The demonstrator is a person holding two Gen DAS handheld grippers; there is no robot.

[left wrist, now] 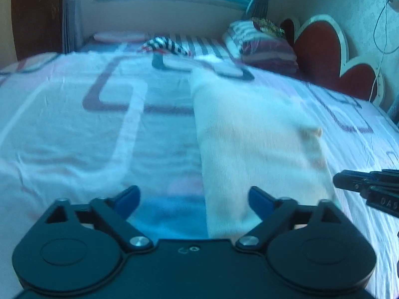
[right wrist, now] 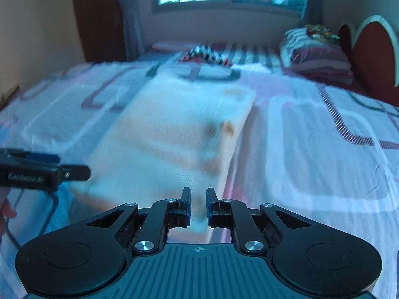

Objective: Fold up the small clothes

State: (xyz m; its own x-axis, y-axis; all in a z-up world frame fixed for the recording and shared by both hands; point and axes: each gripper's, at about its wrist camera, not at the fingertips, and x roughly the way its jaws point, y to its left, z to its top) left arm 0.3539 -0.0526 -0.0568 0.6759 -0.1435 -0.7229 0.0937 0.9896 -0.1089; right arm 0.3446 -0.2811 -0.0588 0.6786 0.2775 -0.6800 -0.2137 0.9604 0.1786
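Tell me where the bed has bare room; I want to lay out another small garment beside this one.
Bare sheet lies left of the folded cream garment, toward the wall side, and right of it toward the heart-shaped headboard. The far end is crowded: a striped cloth and stacked pillows.

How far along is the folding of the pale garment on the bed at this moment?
Done, it seems: the pale garment lies on the bedsheet as a narrow, straight-edged rectangle. In hand: nothing. The left hand-held gripper is wide open and empty; the right hand-held gripper stands slightly apart over the garment's near edge, with no clear pinch. Left: possibly another fold, and the striped garment farther back.
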